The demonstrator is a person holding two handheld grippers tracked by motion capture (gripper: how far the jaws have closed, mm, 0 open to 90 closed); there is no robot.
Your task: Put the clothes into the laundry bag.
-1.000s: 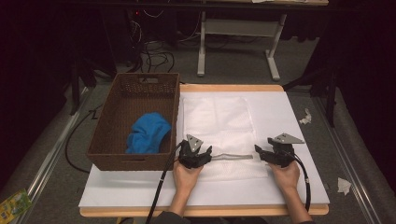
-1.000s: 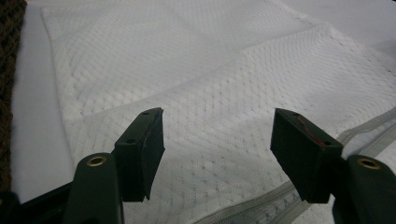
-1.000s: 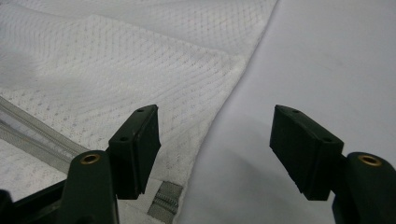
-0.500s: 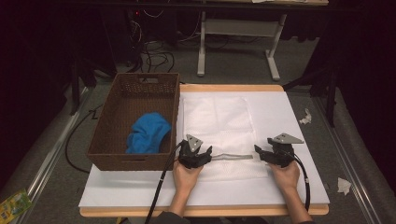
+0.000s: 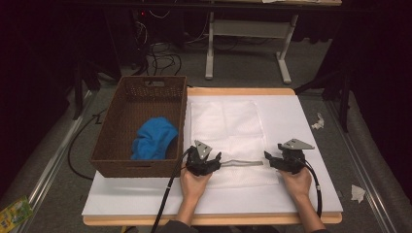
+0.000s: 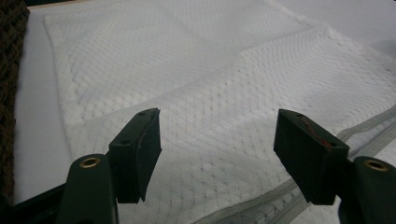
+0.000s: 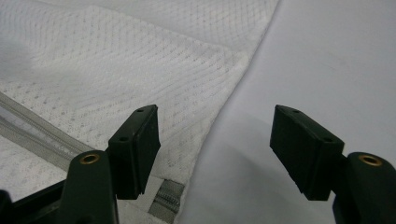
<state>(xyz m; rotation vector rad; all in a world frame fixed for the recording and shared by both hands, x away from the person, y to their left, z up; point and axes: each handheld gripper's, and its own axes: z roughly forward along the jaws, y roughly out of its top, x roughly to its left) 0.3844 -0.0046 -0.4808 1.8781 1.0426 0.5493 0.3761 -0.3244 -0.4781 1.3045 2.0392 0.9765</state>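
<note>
Left of frame, high view: wicker basket (image 5: 141, 121) with a blue cloth (image 5: 154, 138) inside. At centre I have the white mesh laundry bag (image 5: 228, 131) flat on the tabletop (image 5: 301, 121), its grey zipper (image 5: 243, 163) across the lower edge. My left tool (image 5: 217, 162) stands spread over the mesh, pinching nothing; my right tool (image 5: 268, 158), lower right, is likewise spread at the bag's corner. To grip well, I judge each should close on the zipper's ends together, keeping it taut.
</note>
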